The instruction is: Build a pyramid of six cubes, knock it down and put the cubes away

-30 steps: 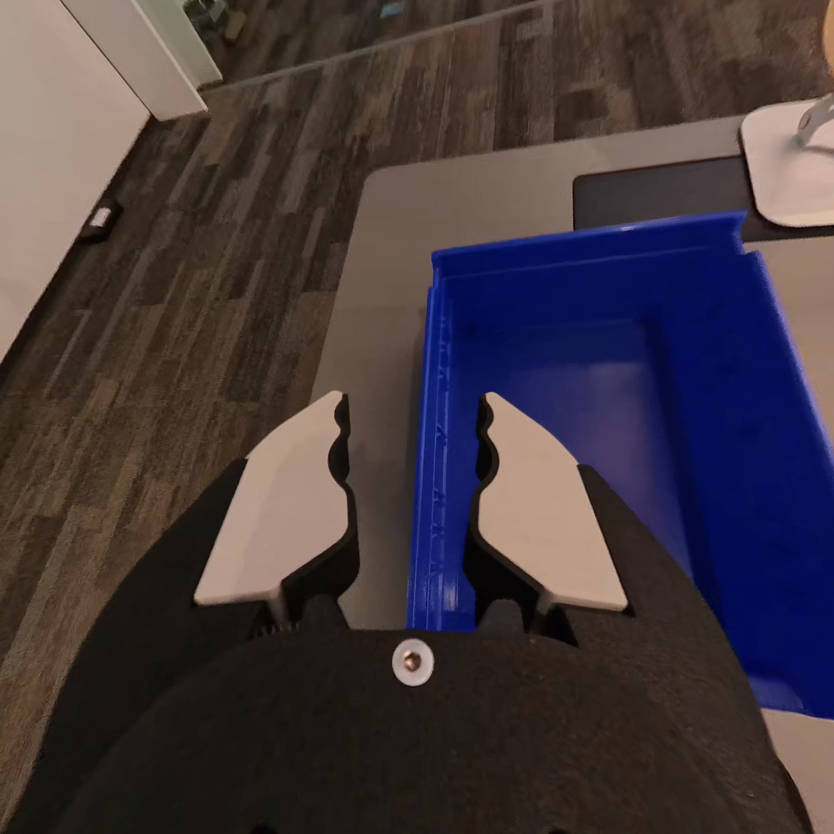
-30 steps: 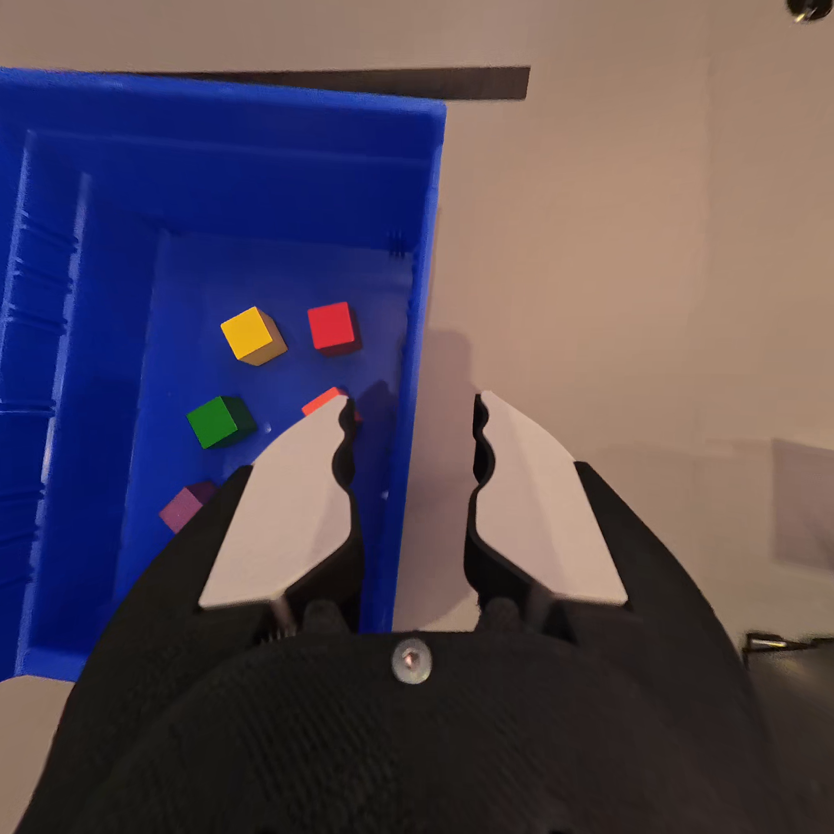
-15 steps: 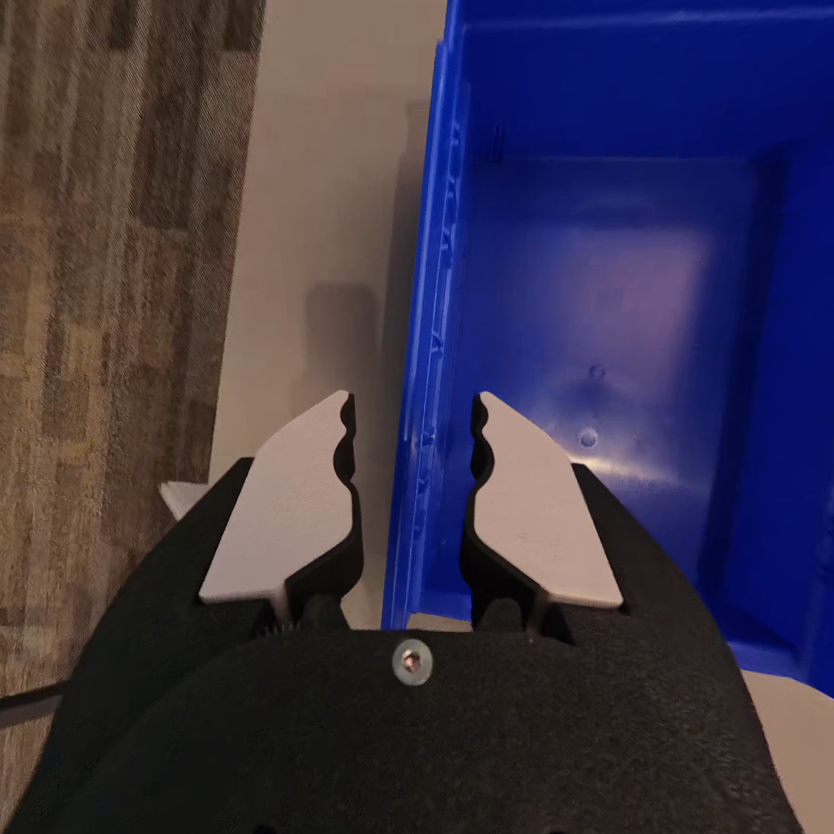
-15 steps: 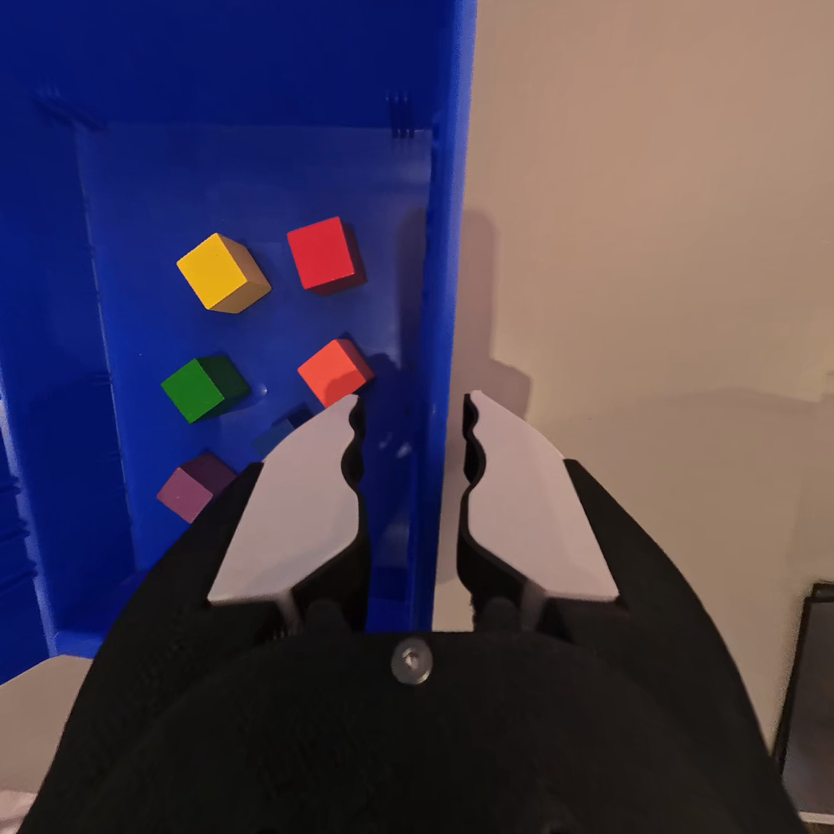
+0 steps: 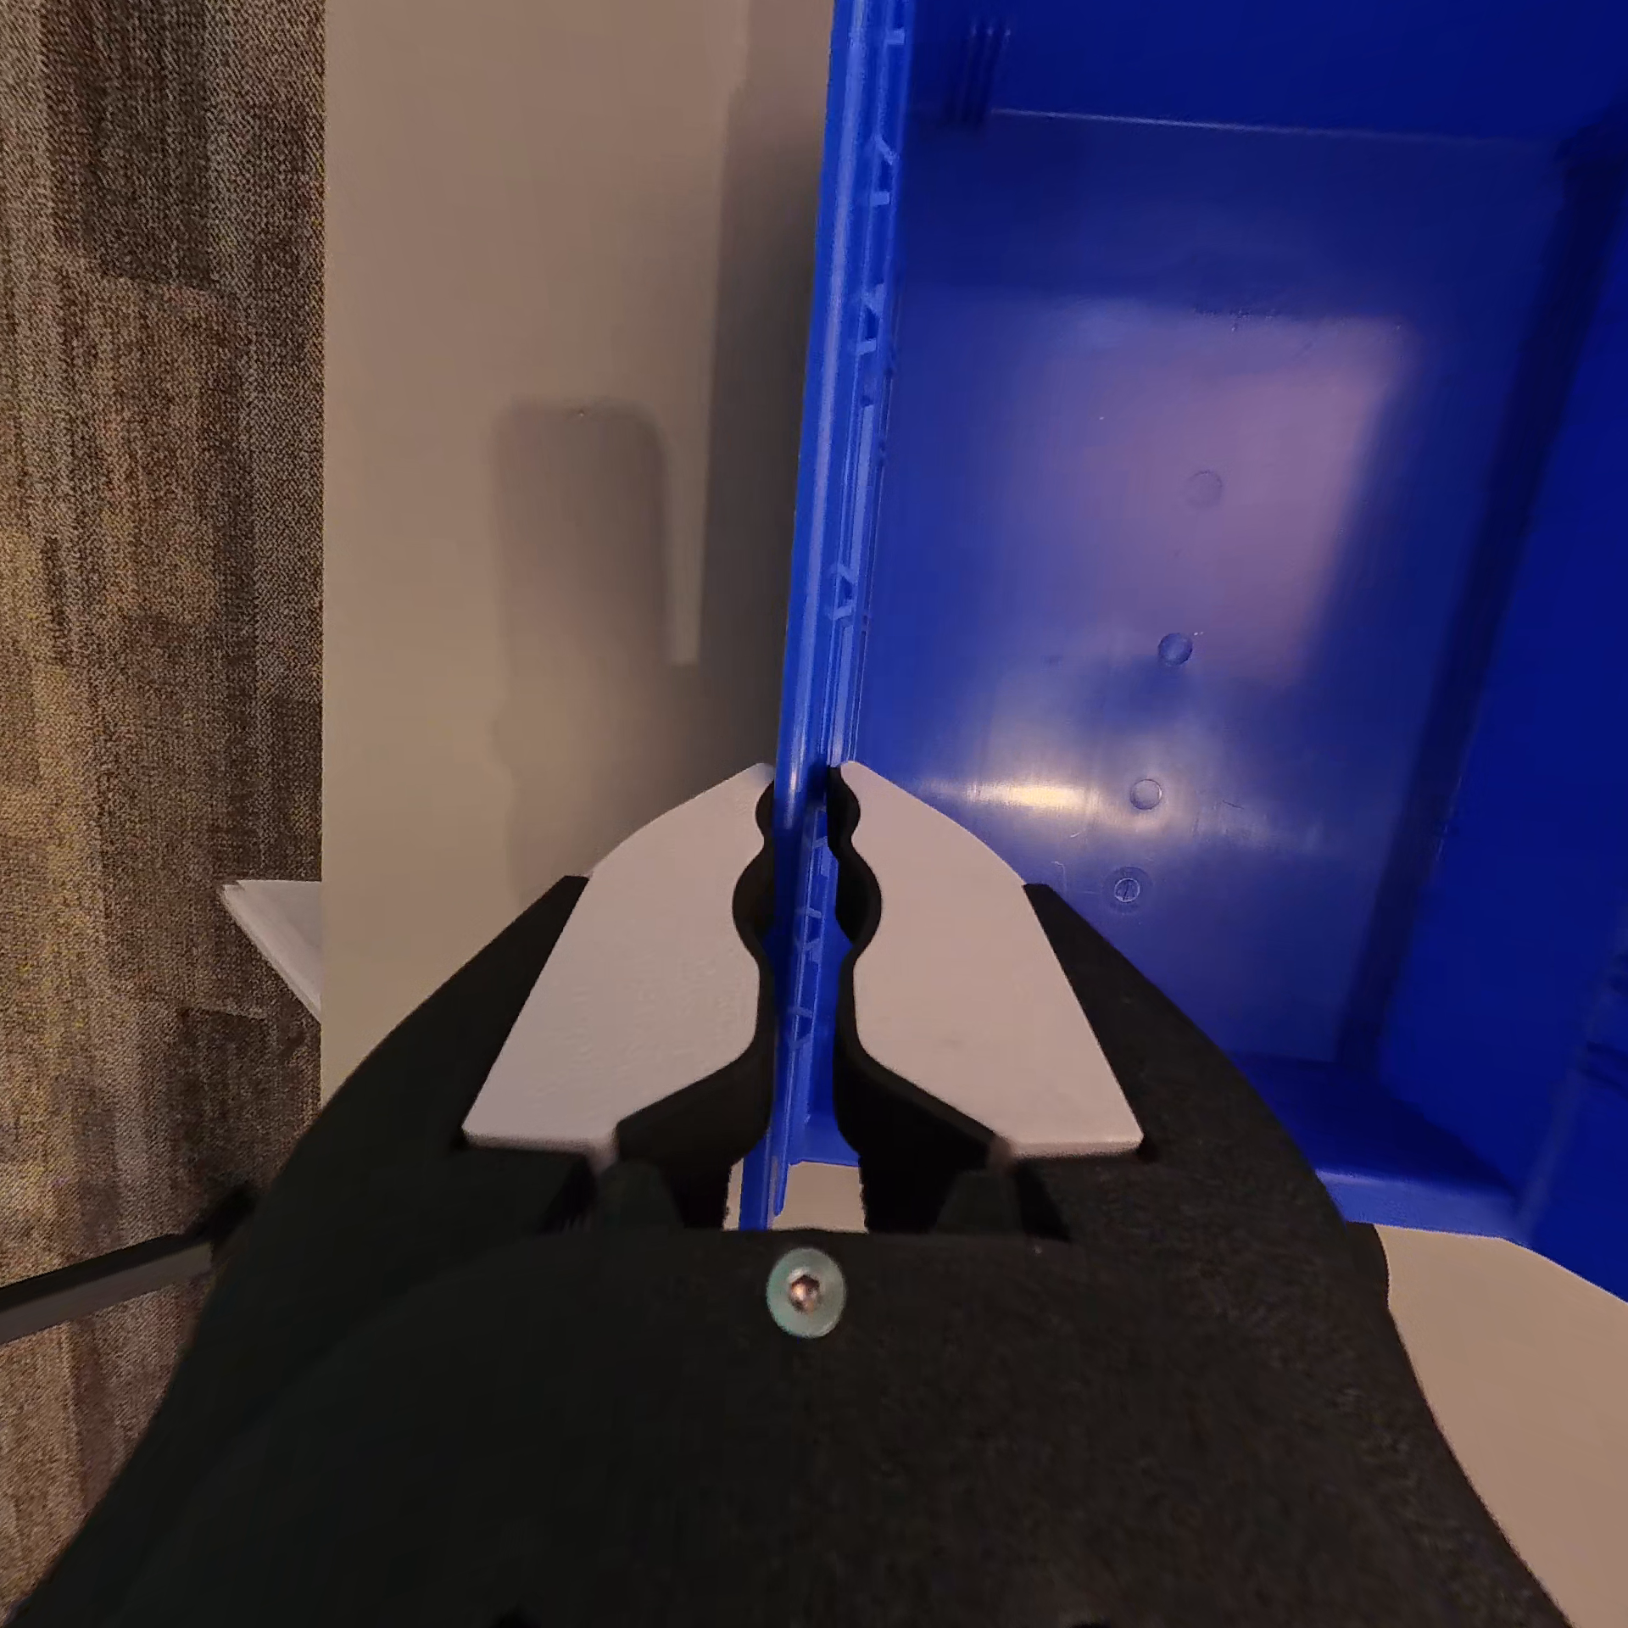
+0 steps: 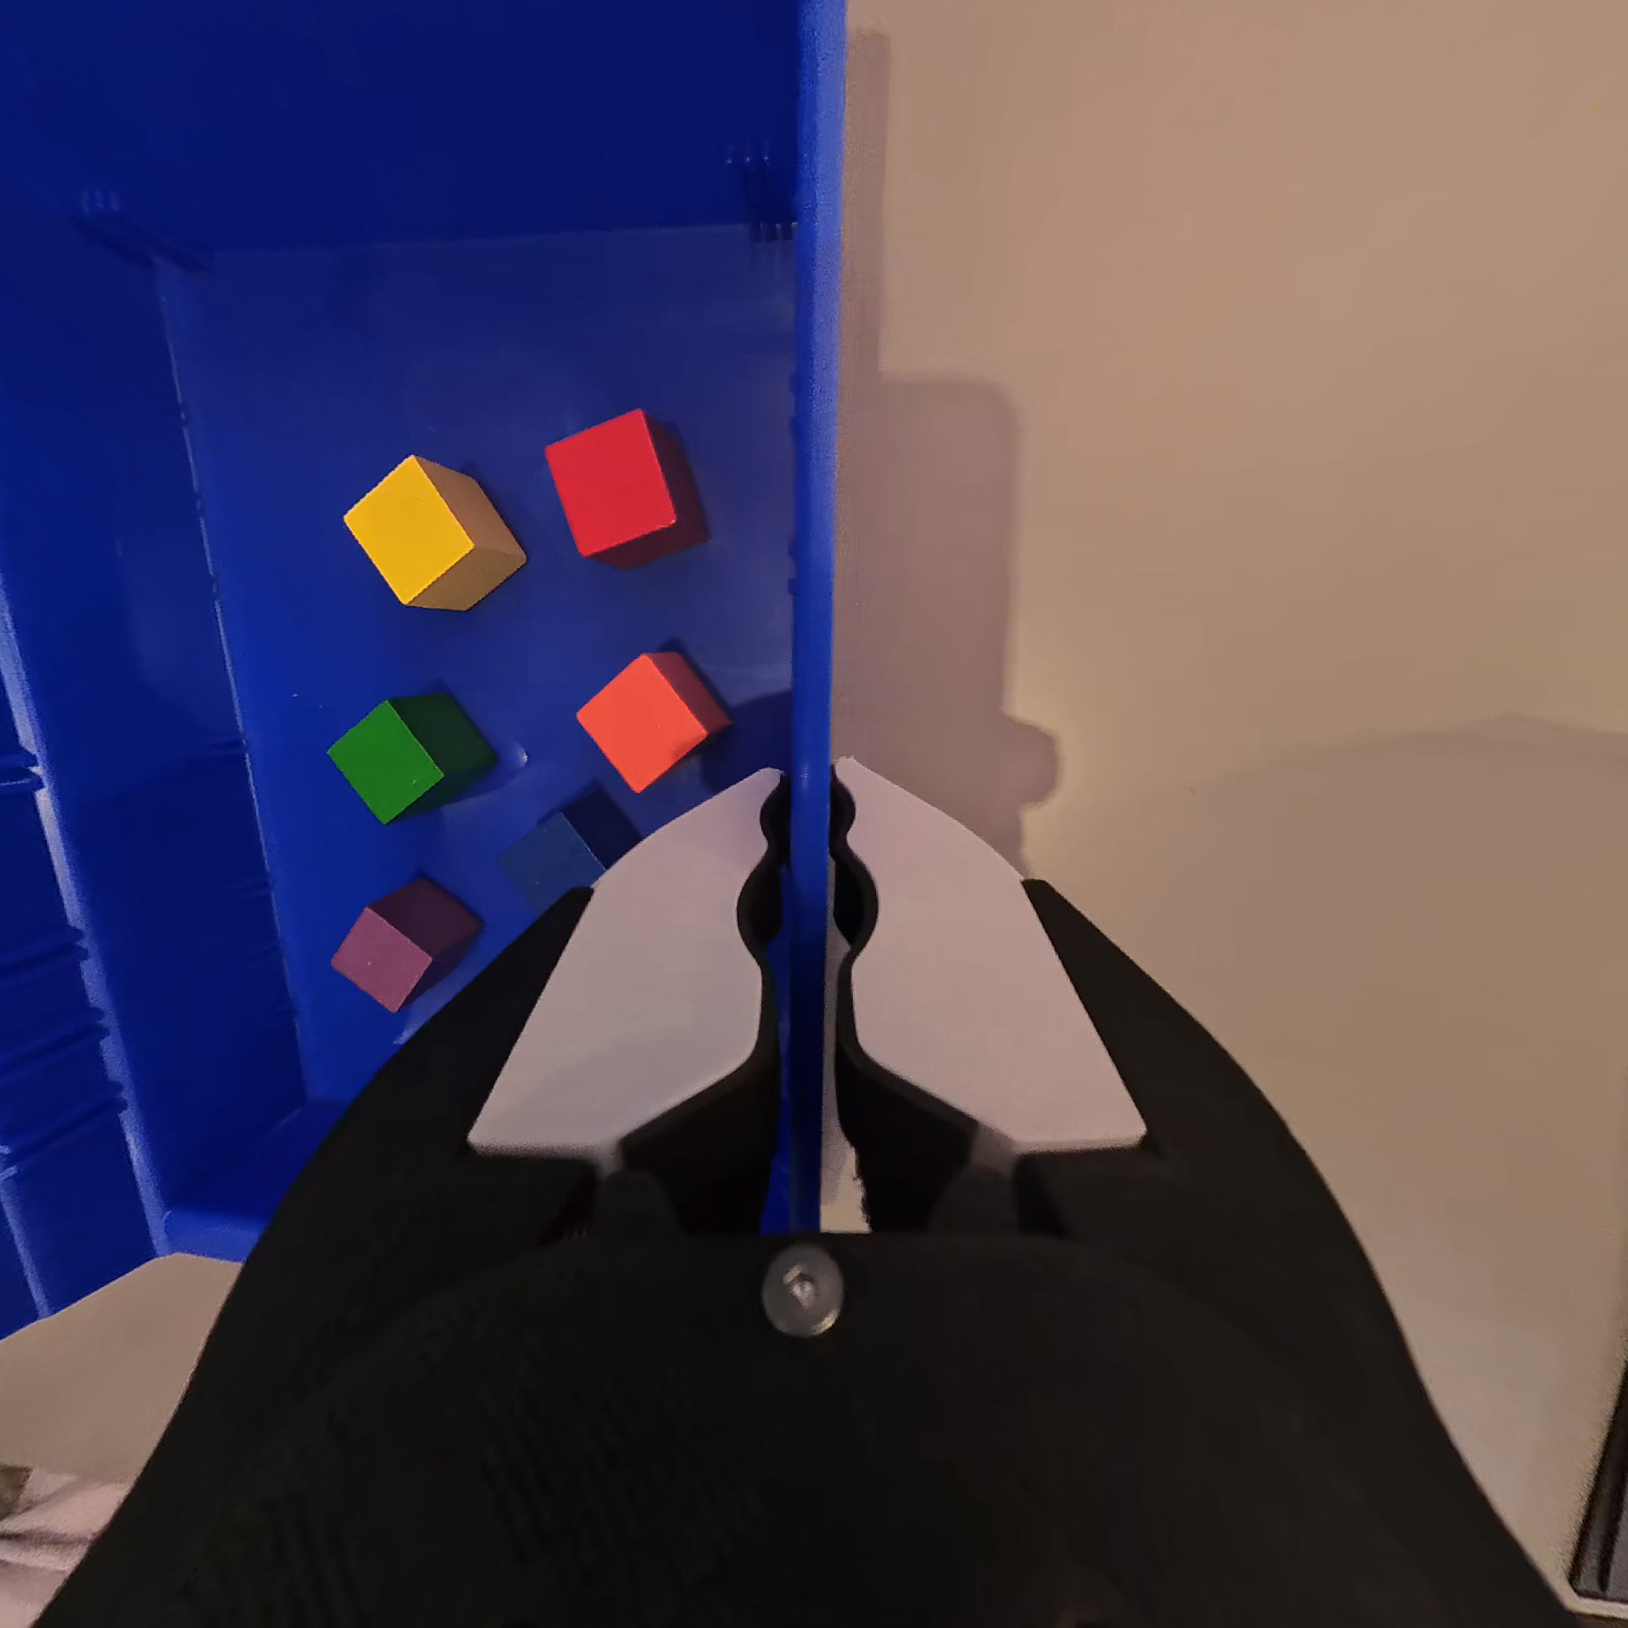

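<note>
A blue plastic bin (image 5: 846,440) stands on a light table. My left gripper (image 5: 806,780) is shut on the bin's left wall, one finger outside and one inside. My right gripper (image 6: 809,775) is shut on the bin's right wall (image 6: 815,440) the same way. In the right wrist view the bin floor holds a yellow cube (image 6: 427,533), a red cube (image 6: 617,484), an orange cube (image 6: 647,718), a green cube (image 6: 401,758), a purple cube (image 6: 396,947) and a dark blue cube (image 6: 564,846) partly hidden by my left finger. The left wrist view shows only bare bin floor (image 5: 1189,617).
The table's left edge (image 5: 321,529) runs close beside the bin, with dark patterned carpet (image 5: 150,529) below it. A white sheet corner (image 5: 273,934) sticks out at that edge. A dark flat object (image 6: 1608,1498) lies at the right view's lower right corner. My right fingertips sit around 85 cm from my left ones.
Both grippers have come down over the bin's side walls and closed on them; a second ago both were open above the walls.
</note>
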A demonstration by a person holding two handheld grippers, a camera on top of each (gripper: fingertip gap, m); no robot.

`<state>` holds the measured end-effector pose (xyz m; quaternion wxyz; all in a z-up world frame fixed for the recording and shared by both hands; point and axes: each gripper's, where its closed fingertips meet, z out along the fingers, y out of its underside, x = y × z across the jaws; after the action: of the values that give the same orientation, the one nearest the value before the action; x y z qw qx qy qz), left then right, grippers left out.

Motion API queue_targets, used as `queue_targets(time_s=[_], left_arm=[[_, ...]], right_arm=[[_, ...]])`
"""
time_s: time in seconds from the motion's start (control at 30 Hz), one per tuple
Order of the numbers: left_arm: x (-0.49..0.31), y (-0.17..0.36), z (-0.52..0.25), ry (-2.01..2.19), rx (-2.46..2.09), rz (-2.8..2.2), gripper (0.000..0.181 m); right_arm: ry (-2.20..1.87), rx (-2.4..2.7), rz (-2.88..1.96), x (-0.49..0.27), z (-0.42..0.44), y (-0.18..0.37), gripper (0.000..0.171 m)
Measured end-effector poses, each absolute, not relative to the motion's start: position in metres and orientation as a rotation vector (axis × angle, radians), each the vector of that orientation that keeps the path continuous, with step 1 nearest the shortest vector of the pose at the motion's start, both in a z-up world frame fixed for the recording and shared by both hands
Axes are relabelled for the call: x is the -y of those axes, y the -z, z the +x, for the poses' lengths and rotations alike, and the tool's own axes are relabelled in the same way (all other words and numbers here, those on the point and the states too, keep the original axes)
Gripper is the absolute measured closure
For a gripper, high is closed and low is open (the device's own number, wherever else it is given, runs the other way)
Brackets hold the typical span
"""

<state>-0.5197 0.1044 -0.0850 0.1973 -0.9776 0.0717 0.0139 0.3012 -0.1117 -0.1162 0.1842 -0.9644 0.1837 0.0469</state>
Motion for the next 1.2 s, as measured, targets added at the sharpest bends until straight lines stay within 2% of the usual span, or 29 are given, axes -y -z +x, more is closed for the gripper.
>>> queue_targets(time_s=[0.3, 0.93, 1.2], left_arm=[[-0.105, 0.085, -0.495, -0.067, -0.386, -2.738, 0.172], [-0.073, 0.087, -0.369, -0.277, -0.946, -2.708, 0.162], [-0.058, 0.088, -0.314, -0.347, -1.102, -2.609, 0.159]], right_arm=[[-0.19, -0.508, -2.745, 0.11, 0.287, 0.117, 0.162], [-0.237, -0.254, -2.881, 0.059, 0.183, 0.122, 0.163], [-0.172, -0.147, -2.931, 0.054, 0.151, 0.123, 0.149]])
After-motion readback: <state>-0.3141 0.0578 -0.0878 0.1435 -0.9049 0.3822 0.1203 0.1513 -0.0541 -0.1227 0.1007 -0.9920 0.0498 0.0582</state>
